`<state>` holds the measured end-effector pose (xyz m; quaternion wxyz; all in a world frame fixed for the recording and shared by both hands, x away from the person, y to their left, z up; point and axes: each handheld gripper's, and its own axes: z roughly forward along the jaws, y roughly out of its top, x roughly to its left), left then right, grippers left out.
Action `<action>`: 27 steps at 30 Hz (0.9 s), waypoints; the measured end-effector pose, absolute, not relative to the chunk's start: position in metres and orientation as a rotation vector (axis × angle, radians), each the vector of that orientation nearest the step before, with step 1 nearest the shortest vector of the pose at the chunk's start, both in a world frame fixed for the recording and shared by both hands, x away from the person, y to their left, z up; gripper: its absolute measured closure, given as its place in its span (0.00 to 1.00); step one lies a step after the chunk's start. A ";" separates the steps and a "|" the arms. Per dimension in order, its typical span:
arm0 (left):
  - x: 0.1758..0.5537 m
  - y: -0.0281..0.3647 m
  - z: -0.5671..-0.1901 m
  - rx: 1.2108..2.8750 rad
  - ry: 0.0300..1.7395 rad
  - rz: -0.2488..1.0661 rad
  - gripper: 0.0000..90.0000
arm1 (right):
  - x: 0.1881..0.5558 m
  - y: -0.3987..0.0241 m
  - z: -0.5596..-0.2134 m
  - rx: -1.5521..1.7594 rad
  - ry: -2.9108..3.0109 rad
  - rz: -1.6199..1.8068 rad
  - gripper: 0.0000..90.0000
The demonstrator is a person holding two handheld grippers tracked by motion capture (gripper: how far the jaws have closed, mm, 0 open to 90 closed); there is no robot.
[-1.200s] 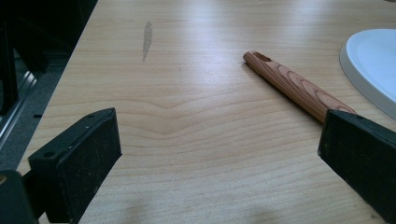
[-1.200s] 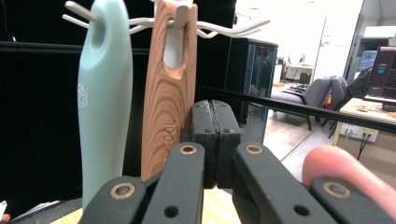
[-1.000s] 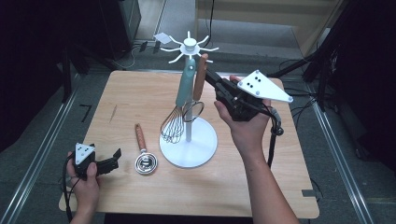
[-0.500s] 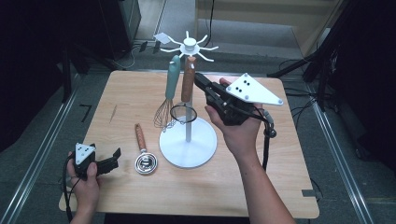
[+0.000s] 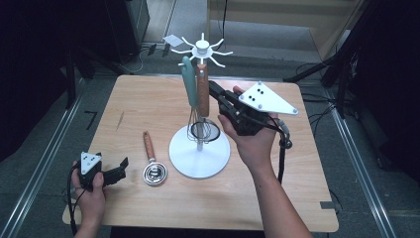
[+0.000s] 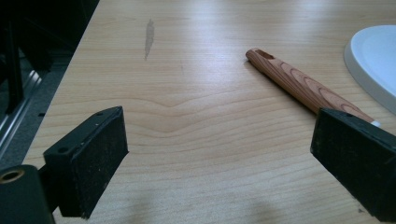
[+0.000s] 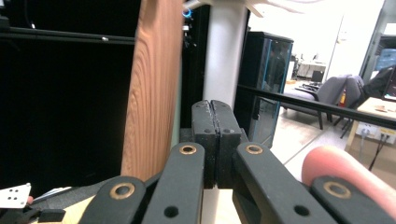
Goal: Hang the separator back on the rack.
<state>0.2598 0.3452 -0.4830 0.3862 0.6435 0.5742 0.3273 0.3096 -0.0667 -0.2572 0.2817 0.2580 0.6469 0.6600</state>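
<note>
White and round-based, the utensil stand (image 5: pixel 200 151) sits near the middle of the wooden table (image 5: pixel 148 104), its pole topped by a ring of spoke-like hooks (image 5: pixel 202 48). Two utensils hang from it: a whisk with a teal handle (image 5: pixel 188 88) and a strainer-like tool with a wooden handle (image 5: pixel 202 89), their wire heads low beside the pole above the base. The right gripper (image 5: pixel 218 95) is raised at the stand's right side, tips just beside the wooden handle; in the right gripper view its jaws are pressed together with nothing between them, the wooden handle (image 7: pixel 152 88) at their left and the white pole (image 7: pixel 224 51) behind. A second wood-handled utensil (image 5: pixel 151 156) lies flat on the table left of the base, its metal head toward the near edge. The left gripper (image 5: pixel 119 169) rests low at the table's near left corner, jaws spread wide and empty, pointing toward that lying utensil (image 6: pixel 303 86).
</note>
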 end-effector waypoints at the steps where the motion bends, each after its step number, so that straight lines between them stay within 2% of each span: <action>1: 0.260 0.345 -0.483 1.653 1.461 0.832 0.06 | 0.310 -0.068 -0.259 0.695 1.733 1.763 1.00; 10: 0.260 0.341 -0.483 1.717 1.435 0.821 0.07 | 0.311 -0.088 -0.284 0.790 1.739 1.735 1.00; 16: 0.261 0.336 -0.483 1.801 1.395 0.806 0.08 | 0.309 -0.100 -0.307 0.853 1.755 1.703 0.96; 21: 0.261 0.333 -0.483 1.832 1.402 0.833 0.21 | 0.307 -0.112 -0.330 0.912 1.774 1.659 0.92; 24: 0.259 0.332 -0.481 1.817 1.412 0.843 0.31 | 0.305 -0.119 -0.343 0.947 1.775 1.637 0.89; 27: 0.256 0.329 -0.477 1.800 1.413 0.828 0.46 | 0.302 -0.126 -0.356 0.984 1.788 1.624 0.86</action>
